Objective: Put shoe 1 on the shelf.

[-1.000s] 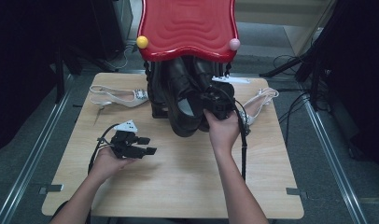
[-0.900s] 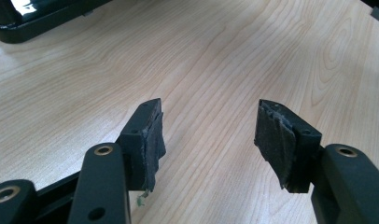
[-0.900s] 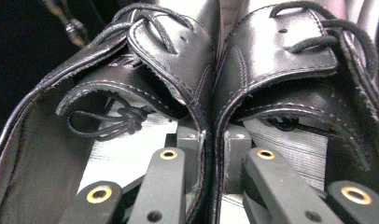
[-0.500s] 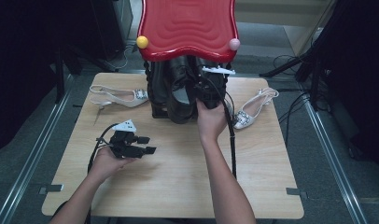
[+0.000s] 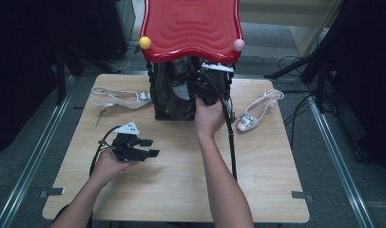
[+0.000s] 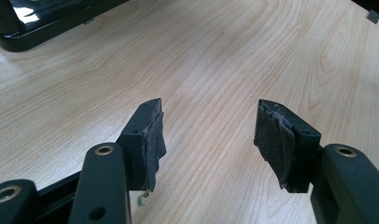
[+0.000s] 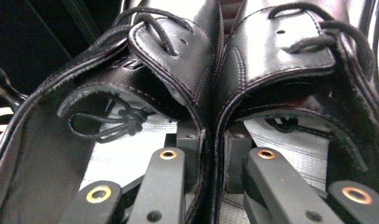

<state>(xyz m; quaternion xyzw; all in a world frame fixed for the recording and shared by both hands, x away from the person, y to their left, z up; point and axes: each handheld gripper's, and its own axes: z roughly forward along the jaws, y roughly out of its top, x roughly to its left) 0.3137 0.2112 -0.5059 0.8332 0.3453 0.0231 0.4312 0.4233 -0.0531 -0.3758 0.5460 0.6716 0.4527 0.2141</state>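
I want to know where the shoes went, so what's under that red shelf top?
A pair of black lace-up shoes sits under the red shelf top, gripped by the right tongs at their touching inner walls. The shelf top covers the toes.

The person's forearms are bare, with no sleeve in sight. The left gripper (image 5: 144,147) is a black, blocky tool with a grey three-cornered plate on top and a black cable looping from its back. Its two black jaws carry worn, ragged dark rubber pads (image 6: 155,140), and brass-coloured ringed screw holes sit in the flat jaw links. The right gripper (image 7: 211,163) has the same black links with brass rings, a grey plate and a long black cable.
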